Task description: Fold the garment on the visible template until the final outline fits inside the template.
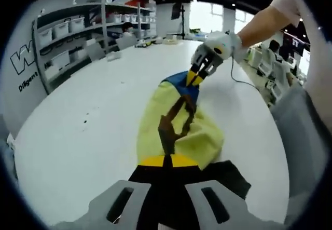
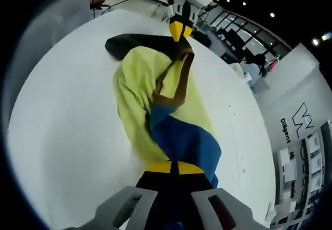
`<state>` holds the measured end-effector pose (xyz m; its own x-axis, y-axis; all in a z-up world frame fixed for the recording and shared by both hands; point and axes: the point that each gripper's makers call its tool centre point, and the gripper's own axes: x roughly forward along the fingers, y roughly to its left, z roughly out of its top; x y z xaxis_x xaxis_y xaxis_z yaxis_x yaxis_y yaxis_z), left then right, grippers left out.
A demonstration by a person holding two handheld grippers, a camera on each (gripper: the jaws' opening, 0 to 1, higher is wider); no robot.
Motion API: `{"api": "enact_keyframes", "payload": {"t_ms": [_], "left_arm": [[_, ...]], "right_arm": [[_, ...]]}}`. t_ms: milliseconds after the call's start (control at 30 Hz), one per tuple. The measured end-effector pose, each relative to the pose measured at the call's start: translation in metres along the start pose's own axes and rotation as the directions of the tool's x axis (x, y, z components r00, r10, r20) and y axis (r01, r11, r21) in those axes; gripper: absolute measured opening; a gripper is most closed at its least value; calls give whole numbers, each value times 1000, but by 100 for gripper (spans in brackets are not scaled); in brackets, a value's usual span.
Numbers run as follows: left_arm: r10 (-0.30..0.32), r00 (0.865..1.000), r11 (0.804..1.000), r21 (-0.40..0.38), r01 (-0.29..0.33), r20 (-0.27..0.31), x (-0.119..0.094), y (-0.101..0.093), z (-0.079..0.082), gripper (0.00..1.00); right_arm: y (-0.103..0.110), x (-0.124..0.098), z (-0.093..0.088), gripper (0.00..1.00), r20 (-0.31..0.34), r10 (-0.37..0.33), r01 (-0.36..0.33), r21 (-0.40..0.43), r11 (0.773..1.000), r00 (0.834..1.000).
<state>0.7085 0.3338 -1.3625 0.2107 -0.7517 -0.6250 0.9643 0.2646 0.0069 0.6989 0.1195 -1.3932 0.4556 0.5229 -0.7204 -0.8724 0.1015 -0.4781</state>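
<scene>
A yellow-green garment (image 1: 181,126) with a blue panel (image 2: 181,139) and brown straps (image 2: 179,82) hangs stretched between both grippers over the white table (image 1: 93,136). My left gripper (image 1: 167,161) is shut on its yellow end; in the right gripper view the left gripper (image 2: 179,30) appears at the top. My right gripper (image 2: 174,166) is shut on the blue end, and in the left gripper view the right gripper (image 1: 194,77) pinches that end. A flat black sheet (image 1: 228,175), apparently the template, lies on the table under the yellow end, black sheet (image 2: 124,44).
Shelves with white bins (image 1: 67,32) stand past the table's far left edge. A person's arm (image 1: 262,19) holds the right gripper. A thin cable (image 1: 244,80) runs over the table's right side. Desks and seated people (image 1: 272,51) lie beyond.
</scene>
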Motion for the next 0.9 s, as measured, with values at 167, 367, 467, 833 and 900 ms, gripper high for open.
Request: {"api": "enact_keyframes", "payload": {"t_ms": [167, 367, 467, 833, 900], "left_arm": [[15, 1000, 1000, 4, -15, 10, -10, 2, 7, 1], [48, 998, 999, 15, -48, 46, -25, 6, 19, 1], [62, 996, 998, 14, -63, 67, -31, 8, 27, 1], [98, 986, 994, 26, -103, 132, -68, -2, 64, 1], [101, 985, 994, 25, -106, 141, -76, -6, 69, 1]], "right_arm": [[-9, -19, 7, 0, 44, 7, -12, 121, 993, 999], [-28, -45, 13, 0, 75, -31, 15, 212, 977, 997], [-37, -57, 19, 0, 94, -52, 27, 253, 967, 994], [-42, -108, 62, 0, 188, -39, -26, 331, 943, 981], [-38, -121, 73, 0, 221, -25, -54, 345, 937, 975]]}}
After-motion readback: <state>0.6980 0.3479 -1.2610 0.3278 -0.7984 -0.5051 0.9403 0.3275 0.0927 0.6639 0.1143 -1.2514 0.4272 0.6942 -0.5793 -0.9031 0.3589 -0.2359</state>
